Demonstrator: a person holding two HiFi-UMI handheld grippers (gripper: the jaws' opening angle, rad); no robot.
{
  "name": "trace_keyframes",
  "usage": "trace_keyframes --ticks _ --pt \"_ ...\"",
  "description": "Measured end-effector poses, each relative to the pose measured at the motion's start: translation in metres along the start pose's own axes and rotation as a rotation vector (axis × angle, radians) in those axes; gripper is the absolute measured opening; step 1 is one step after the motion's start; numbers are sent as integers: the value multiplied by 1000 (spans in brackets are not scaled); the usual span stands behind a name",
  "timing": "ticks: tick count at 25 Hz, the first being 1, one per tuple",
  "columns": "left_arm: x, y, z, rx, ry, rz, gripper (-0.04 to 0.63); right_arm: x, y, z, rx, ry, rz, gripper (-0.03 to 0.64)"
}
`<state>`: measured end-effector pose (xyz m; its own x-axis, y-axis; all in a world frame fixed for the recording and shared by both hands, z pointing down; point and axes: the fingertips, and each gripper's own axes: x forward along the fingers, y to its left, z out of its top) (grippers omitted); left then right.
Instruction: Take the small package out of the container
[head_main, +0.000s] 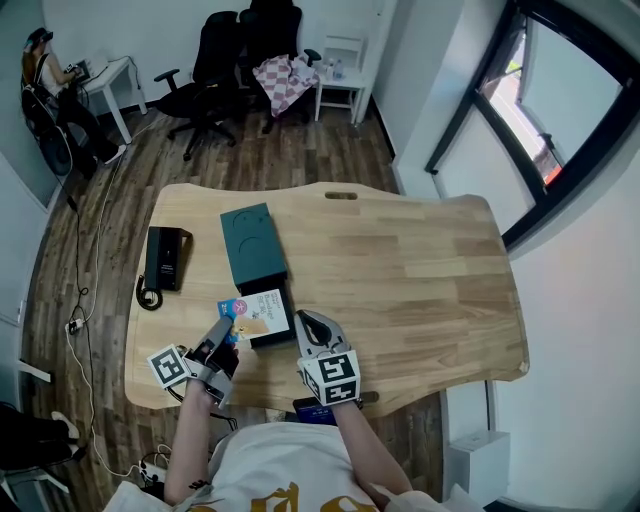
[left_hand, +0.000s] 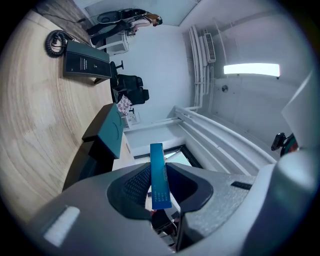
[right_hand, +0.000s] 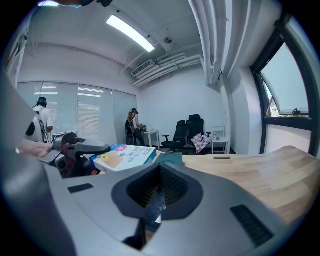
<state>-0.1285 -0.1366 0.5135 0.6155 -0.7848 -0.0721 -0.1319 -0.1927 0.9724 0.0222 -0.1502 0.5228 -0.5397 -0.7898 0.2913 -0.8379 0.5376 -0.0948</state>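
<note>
The small package (head_main: 262, 312), a flat white, orange and blue box, hangs over the near end of the container (head_main: 250, 243), a dark box with a teal lid. My left gripper (head_main: 228, 335) is shut on the package's left edge. In the left gripper view the package (left_hand: 157, 159) shows as a thin blue edge pressed between the jaws of the left gripper (left_hand: 160, 175). My right gripper (head_main: 311, 326) hovers just right of the package, apart from it. In the right gripper view, my right gripper (right_hand: 159, 189) is shut and empty, with the package (right_hand: 125, 156) beyond it.
A black desk phone (head_main: 167, 258) with a coiled cord lies at the left of the wooden table (head_main: 420, 270). Office chairs (head_main: 215, 60) and a white side table (head_main: 338, 85) stand on the floor behind. People are at a desk (head_main: 105, 78) far left.
</note>
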Motion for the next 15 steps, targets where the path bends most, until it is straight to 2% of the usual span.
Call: trace_keyframes --ticks 5,9,15 --pt "-2 -15 -9 -9 1 -30 95 -10 1 10 10 -38 -15 5" --pt "-4 -23 -5 -45 -41 -66 95 -11 -4 15 19 -61 -9 5" --pt "-9 -27 -2 -37 -65 -79 95 -15 -6 14 33 -64 -11 5"
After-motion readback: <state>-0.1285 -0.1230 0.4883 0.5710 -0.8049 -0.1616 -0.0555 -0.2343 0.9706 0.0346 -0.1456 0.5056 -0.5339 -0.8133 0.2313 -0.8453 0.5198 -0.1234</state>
